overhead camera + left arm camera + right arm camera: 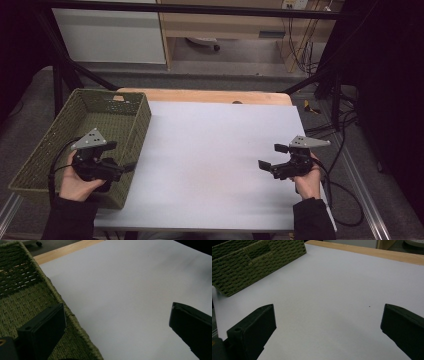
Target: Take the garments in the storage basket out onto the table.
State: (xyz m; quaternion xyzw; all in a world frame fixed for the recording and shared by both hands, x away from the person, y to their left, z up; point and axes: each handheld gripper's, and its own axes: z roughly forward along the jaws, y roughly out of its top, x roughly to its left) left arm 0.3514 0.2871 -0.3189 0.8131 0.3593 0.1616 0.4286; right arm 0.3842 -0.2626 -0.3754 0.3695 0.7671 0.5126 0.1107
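1. Basket (136,116) first: the green woven basket sits at the table's (215,145) left edge, and as far as its visible floor goes it holds no load.
2. Left hand-held gripper (131,166) hovers over the basket's near right wall, jaws spread wide and holding nothing; in the left gripper view one jaw hangs over the weave, the other over the white sheet.
3. Right hand-held gripper (272,156) hangs above the table's right side, well apart from the basket, jaws also wide and bare.
4. Judgement: with nothing on the white surface and nothing gripped, either loading has not begun or the work is done.
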